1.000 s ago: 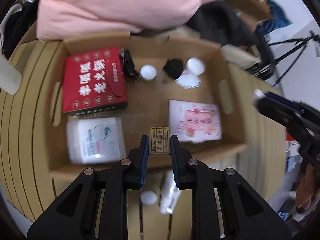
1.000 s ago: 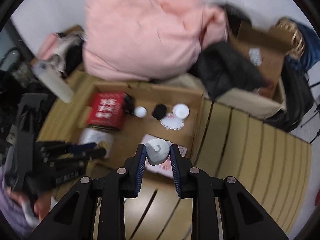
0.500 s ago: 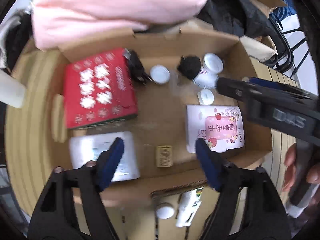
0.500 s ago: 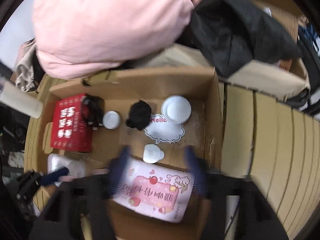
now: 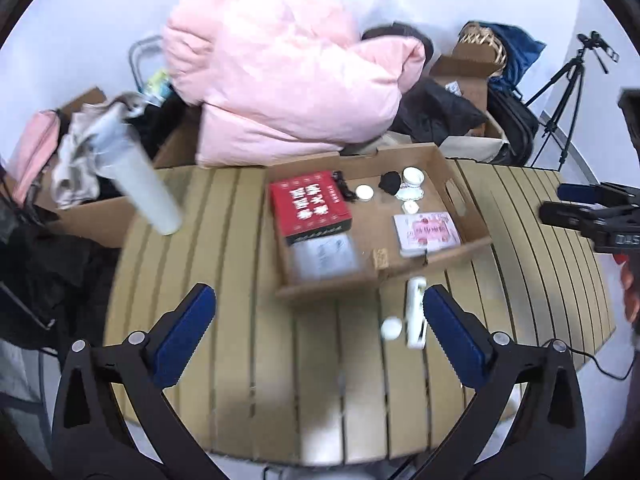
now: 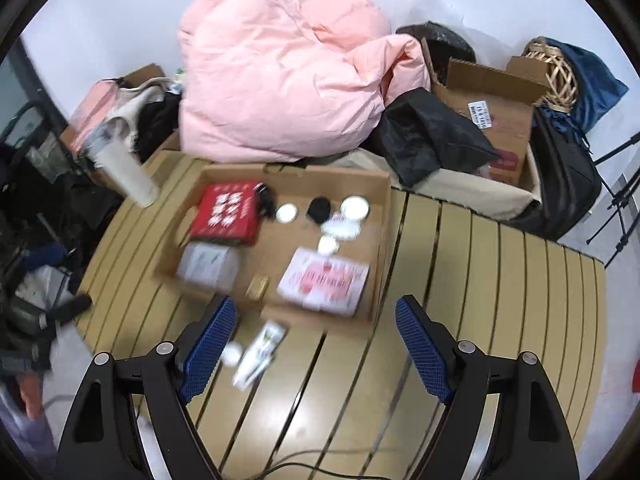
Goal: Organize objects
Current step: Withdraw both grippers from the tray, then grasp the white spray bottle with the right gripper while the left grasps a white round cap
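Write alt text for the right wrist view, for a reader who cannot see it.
An open right gripper, nothing between its blue fingers, hangs above a slatted wooden table with a shallow cardboard box. The box holds a red box, a pink card and small white lids; a white tube lies outside. Pink bedding is piled behind.

The slatted counter (image 6: 480,280) lies bare at three o'clock of the cardboard tray (image 6: 382,240), giving a claw open passage there. At six o'clock of the tray, a white tube (image 6: 260,354) and a small white cap (image 6: 232,354) lie in the way. At twelve o'clock, a pink duvet (image 6: 280,80) walls off the tray's far edge.
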